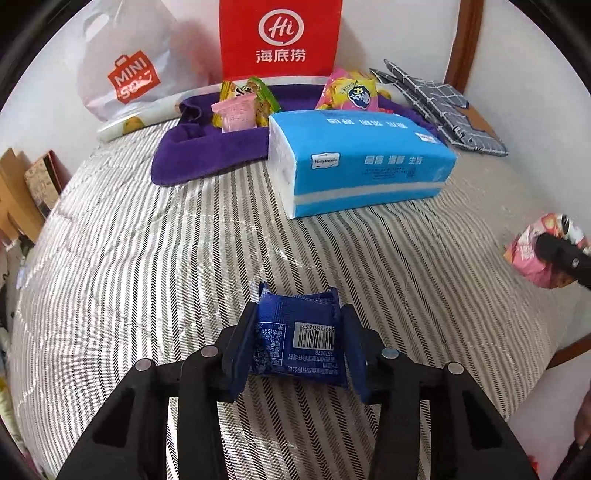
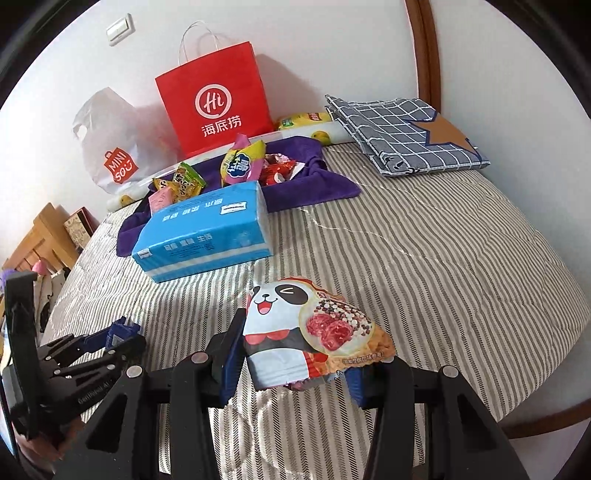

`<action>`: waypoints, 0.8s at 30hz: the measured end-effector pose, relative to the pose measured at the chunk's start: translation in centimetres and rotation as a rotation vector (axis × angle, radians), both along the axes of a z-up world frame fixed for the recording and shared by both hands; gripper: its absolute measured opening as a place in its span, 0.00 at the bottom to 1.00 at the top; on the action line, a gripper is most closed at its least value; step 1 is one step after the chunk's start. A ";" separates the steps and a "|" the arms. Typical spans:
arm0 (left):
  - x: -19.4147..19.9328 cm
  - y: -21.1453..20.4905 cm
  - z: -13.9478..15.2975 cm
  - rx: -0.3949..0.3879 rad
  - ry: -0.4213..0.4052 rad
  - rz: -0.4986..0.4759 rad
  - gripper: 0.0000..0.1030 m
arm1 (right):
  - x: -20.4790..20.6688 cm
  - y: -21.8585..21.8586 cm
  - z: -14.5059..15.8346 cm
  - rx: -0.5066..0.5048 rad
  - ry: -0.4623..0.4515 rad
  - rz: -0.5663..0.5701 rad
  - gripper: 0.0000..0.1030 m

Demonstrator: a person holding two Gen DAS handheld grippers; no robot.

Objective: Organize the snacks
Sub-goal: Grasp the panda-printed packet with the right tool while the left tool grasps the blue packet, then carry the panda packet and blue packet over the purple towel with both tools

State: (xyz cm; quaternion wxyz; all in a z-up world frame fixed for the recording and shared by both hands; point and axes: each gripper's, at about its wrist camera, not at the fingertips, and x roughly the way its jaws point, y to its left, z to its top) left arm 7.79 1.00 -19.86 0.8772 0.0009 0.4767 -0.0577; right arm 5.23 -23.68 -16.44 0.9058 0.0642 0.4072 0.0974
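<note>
L tongs [image 1: 300, 339] angled down, 2 fingers closed onto a blue packet [image 1: 301, 332]. R tongs [image 2: 295, 354] also tilted down, fingers clamped on a panda snack bag [image 2: 306, 332].

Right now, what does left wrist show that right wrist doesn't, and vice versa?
Left wrist only: the barcode face of the blue snack packet, clamped in the left gripper on the striped bedspread.

Right wrist only: the panda snack bag front-on in the right gripper, a wall switch, red-wrapped snacks on the purple cloth.

Both: blue tissue pack, red paper bag, white Miniso bag, checked fabric, and each other's gripper at the frame edge.
</note>
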 end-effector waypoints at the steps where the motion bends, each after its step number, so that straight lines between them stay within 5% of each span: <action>1: 0.1 0.4 0.0 -0.027 0.006 0.001 0.40 | 0.0 -0.1 0.0 0.003 0.001 -0.004 0.43; 6: 0.2 1.2 0.2 -0.111 0.031 0.016 0.39 | 0.0 -0.5 0.0 0.008 0.003 -0.020 0.43; 24: 0.2 1.6 0.2 -0.143 0.035 0.015 0.39 | 0.5 1.0 -1.1 -0.040 0.033 -0.001 0.43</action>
